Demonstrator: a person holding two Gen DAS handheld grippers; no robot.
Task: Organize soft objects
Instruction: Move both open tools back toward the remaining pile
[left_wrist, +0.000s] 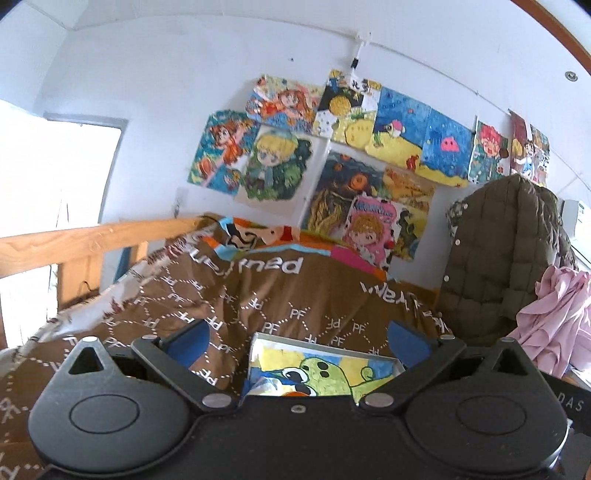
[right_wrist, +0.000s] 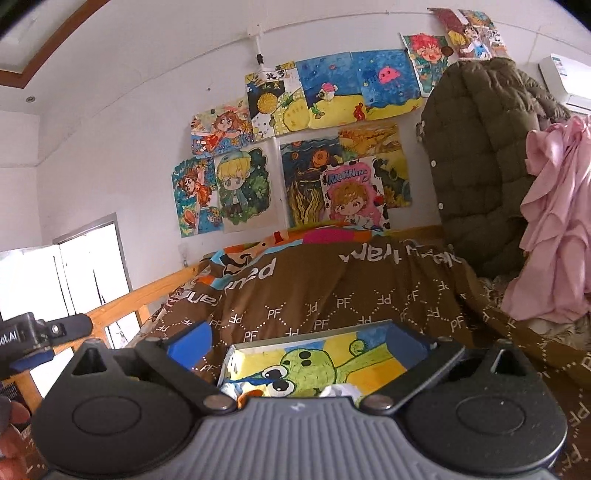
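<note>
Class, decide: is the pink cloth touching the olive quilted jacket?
Touching. In the right wrist view the pink cloth drapes directly against the jacket, overlapping its right edge with no gap.

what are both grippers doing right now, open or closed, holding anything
left gripper: open, holding nothing.
right gripper: open, holding nothing.

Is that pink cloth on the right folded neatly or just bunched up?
Bunched up. The pink cloth hangs in loose, irregular folds and ruffles beside the olive quilted jacket, with no flat, squared edges showing.
</note>
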